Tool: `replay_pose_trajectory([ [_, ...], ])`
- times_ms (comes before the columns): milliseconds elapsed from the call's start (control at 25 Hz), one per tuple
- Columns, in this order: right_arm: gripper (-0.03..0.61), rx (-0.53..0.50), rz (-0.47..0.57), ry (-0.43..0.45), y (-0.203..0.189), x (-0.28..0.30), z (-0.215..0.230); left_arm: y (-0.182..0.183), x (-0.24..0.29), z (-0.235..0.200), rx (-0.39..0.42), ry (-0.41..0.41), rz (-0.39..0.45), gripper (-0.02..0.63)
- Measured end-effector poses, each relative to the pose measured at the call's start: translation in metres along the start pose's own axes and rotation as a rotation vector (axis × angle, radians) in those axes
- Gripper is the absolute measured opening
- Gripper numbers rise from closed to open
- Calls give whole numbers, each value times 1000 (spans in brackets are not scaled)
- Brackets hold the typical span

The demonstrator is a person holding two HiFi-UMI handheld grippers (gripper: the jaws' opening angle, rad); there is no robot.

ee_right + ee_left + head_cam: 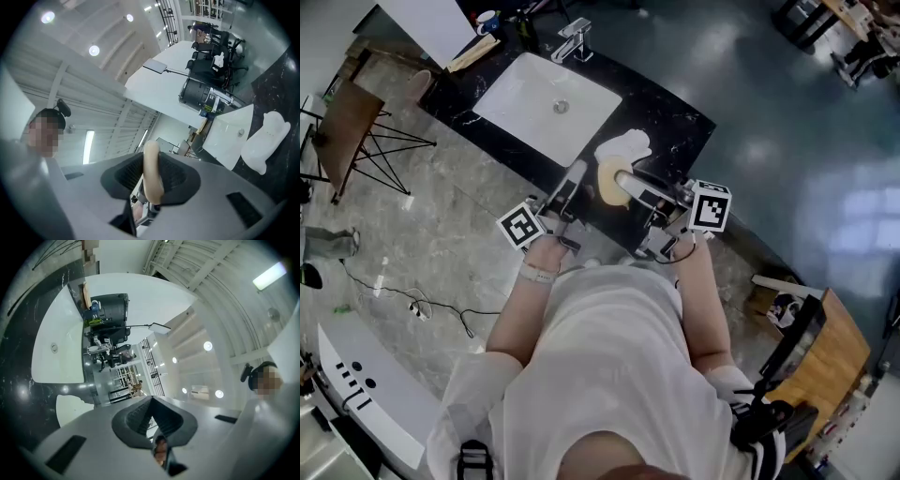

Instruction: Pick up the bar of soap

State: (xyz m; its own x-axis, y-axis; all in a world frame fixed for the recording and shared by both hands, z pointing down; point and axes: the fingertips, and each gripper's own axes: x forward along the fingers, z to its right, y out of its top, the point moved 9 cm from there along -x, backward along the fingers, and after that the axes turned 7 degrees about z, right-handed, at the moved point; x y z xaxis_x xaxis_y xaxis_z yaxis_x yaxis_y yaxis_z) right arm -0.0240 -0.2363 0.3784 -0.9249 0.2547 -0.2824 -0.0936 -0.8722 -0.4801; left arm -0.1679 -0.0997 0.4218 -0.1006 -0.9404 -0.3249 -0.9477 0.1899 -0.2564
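My left gripper [151, 417] is closed on nothing, over the black counter [675, 127] just beside the sink [525, 112]. Just to its right, my right gripper [152, 183] is clamped on the bar of soap [150, 161]. The soap stands edge-on between the pads, near the white soap dish [623, 147].

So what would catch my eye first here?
The cream bar of soap stands out first, pinched between the jaws of the right gripper over the near edge of the black marble counter. Next comes the white basin sunk in that counter, with an empty white dish beside it.
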Motion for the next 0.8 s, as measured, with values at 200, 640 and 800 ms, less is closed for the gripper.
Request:
replay_pose_trajectory([
  [200, 117, 24, 24, 15, -1, -2, 0, -6, 5, 1, -8, -14, -16, 6],
  [640, 117, 76, 69, 12, -8, -12, 5, -12, 2, 1, -18, -18, -27, 6],
  [800, 117, 90, 87, 3, -9, -14, 9, -12, 2, -3, -30, -11, -37, 6],
])
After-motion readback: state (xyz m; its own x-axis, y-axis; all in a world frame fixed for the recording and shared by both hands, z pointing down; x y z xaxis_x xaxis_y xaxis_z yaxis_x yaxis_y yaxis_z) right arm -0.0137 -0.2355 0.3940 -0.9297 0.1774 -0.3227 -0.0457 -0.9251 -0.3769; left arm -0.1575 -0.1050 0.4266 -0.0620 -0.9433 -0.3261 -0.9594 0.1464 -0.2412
